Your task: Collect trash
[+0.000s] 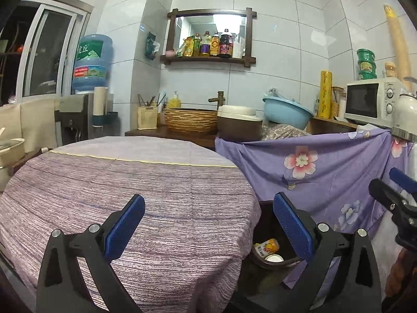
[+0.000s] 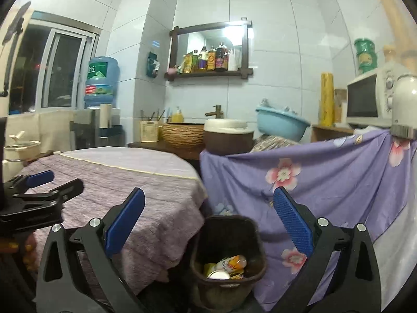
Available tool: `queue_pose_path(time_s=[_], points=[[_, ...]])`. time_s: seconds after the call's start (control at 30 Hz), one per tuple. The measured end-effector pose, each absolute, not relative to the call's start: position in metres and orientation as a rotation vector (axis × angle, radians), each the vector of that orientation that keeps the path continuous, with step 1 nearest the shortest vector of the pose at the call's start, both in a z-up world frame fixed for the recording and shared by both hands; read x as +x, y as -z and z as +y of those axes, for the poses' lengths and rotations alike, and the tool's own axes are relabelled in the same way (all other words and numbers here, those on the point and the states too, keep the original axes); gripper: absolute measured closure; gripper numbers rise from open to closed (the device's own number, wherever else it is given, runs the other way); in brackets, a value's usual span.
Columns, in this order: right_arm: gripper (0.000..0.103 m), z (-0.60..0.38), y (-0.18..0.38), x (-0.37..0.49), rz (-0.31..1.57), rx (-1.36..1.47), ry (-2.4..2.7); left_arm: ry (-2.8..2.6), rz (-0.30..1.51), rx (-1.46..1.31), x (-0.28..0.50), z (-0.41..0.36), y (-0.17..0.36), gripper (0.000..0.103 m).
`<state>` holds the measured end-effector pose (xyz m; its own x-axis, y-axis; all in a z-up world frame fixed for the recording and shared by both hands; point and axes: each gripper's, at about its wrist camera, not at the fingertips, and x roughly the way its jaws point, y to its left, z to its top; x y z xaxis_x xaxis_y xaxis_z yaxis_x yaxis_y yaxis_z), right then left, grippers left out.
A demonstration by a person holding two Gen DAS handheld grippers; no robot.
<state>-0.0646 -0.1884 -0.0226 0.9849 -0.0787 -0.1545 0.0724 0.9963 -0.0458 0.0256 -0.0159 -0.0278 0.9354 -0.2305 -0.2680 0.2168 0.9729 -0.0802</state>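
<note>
From the left wrist view, the left gripper hangs over the near edge of the round table with its fingers spread wide and nothing between them; the striped cloth shows bare of litter; to the right, low beside the table, the brown trash bin holds a yellow-labelled bottle and a white cup; the right gripper shows at the far right edge.

From the right wrist view, the right gripper sits above the bin, fingers spread and empty; the bottle lies inside; the floral drape hangs to the right.

Collection looks finished or nearly so; next calls for scanning for leftover scraps.
</note>
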Motion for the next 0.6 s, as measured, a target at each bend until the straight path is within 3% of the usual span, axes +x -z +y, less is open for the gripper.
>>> queue_pose_path(time_s=[0.6], points=[[0.006,-0.1921,0.0272,-0.0591,0.176,-0.038,0.117,0.255,0.280,-0.013,0.0235,-0.0242,0.0268,0.005]])
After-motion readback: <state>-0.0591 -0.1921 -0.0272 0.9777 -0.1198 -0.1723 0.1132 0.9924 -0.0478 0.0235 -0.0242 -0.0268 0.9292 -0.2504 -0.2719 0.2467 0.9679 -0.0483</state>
